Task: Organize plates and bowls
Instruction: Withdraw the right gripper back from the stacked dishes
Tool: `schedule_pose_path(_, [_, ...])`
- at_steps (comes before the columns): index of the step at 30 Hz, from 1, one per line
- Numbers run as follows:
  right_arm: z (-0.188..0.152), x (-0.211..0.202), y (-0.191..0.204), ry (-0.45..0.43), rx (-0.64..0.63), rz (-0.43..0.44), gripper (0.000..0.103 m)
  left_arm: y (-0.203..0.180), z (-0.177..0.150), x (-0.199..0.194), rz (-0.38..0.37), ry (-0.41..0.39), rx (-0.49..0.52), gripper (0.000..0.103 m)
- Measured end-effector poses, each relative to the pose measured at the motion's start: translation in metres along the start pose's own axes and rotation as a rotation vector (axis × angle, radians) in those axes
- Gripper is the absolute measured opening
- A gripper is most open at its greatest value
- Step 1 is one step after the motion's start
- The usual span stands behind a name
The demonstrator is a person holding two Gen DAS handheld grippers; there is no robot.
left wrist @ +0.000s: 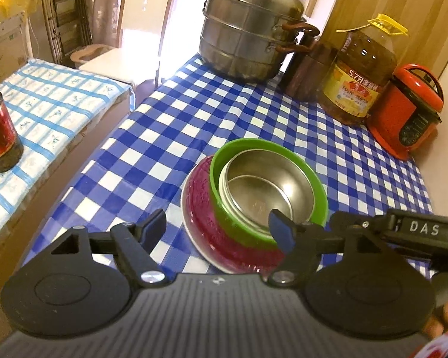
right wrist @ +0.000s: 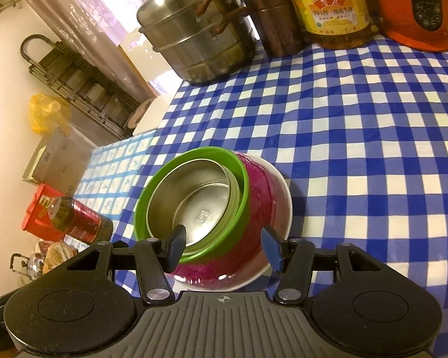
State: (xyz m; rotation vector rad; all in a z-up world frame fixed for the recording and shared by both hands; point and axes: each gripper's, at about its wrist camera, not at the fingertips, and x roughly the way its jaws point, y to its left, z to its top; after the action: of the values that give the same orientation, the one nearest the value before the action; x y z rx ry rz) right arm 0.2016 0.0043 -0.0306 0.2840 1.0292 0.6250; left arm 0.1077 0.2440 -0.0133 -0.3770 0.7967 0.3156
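A nested stack stands on the blue checked table: a steel bowl [left wrist: 265, 188] inside a green bowl [left wrist: 224, 205], inside a magenta bowl [left wrist: 206, 217] with a white rim. The stack leans. My left gripper [left wrist: 216, 229] is open, low over the near side of the stack, with its fingers on either side of the near rim. In the right wrist view the steel bowl [right wrist: 197, 205], green bowl [right wrist: 242, 191] and magenta bowl [right wrist: 262, 197] show again. My right gripper [right wrist: 225, 246] is open and straddles the stack's near edge. The right gripper's body shows at the left view's right edge [left wrist: 418, 229].
At the back of the table [left wrist: 358, 164] stand a steel steamer pot [left wrist: 248, 29], a brown canister [left wrist: 307, 71], a big oil bottle [left wrist: 358, 77] and a red cooker [left wrist: 409, 113]. A dark sauce bottle [left wrist: 0, 131] stands on the lighter side table [left wrist: 56, 95] at left.
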Motion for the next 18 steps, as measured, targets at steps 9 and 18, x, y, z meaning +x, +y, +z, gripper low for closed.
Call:
schedule_pose_path(9, [-0.018, -0.03, -0.007, -0.031, -0.01, -0.021, 0.056, -0.005, -0.024, -0.022, 0.018, 0.005, 0.024, 0.074])
schedule_pose_path(18, [-0.043, -0.052, -0.019, -0.046, -0.022, -0.053, 0.056, -0.012, -0.046, -0.043, -0.011, -0.013, 0.036, 0.074])
